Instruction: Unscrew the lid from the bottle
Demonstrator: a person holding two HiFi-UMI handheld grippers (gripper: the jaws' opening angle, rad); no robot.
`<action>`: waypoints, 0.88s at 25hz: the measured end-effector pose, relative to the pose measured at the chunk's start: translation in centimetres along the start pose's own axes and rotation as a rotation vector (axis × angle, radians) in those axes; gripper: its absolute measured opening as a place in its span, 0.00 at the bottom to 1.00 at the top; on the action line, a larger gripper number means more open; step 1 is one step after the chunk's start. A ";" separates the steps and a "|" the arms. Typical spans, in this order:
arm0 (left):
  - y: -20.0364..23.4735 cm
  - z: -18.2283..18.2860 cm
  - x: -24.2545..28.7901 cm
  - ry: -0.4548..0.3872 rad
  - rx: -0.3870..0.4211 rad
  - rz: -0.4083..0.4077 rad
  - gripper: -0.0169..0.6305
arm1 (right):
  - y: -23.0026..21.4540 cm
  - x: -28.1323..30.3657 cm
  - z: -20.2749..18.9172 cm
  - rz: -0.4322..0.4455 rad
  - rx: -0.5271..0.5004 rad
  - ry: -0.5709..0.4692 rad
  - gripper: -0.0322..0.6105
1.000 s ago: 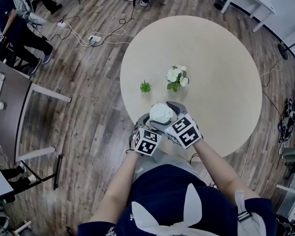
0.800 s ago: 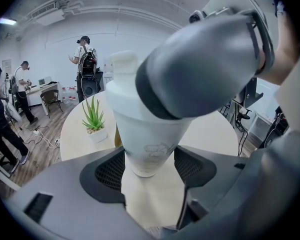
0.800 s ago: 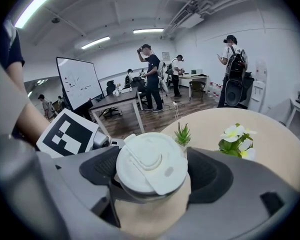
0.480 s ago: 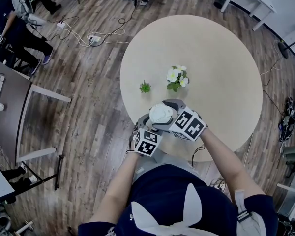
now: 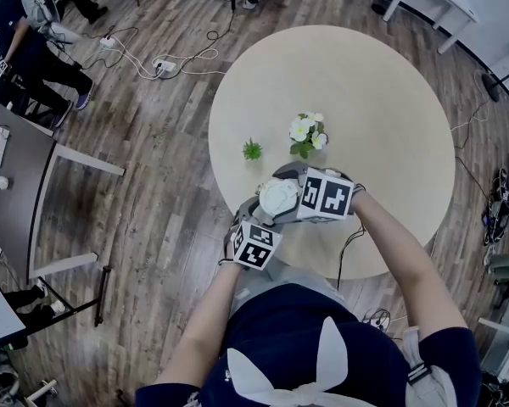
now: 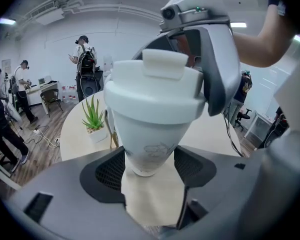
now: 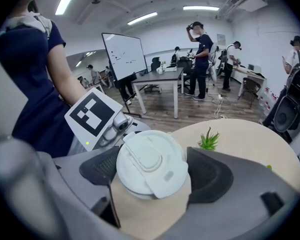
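One tapered white bottle (image 6: 149,136), broad lid (image 7: 151,169)

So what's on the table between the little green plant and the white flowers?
Nothing. In the head view that stretch of table between the green plant and the white flowers is bare.

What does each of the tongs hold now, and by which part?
The left tongs grip the bottle by its lower body; the right tongs grip its lid by the rim.
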State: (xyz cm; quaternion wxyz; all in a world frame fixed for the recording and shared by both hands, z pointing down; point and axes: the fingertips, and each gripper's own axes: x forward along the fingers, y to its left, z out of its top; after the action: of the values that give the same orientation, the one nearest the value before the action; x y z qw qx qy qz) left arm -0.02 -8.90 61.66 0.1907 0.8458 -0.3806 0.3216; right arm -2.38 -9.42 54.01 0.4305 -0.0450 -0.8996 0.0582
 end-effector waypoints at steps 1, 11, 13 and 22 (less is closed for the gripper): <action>0.0 0.0 0.0 0.000 0.000 0.000 0.52 | 0.1 0.0 0.0 0.018 -0.019 0.023 0.71; 0.0 0.0 0.2 0.004 -0.005 0.006 0.52 | 0.5 0.3 -0.4 0.084 -0.120 0.145 0.72; 0.0 -0.1 0.2 0.005 -0.007 0.007 0.52 | 0.5 0.2 -0.3 0.060 -0.114 0.134 0.72; 0.1 -0.1 0.2 0.006 -0.009 0.009 0.52 | -1.1 -0.9 1.3 -0.115 0.082 -0.157 0.77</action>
State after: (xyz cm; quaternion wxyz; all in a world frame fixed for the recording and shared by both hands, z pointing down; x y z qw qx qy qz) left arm -0.05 -9.06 61.85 0.1943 0.8422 -0.3852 0.3232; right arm -2.89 -10.69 52.67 0.3629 0.0291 -0.9285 0.0735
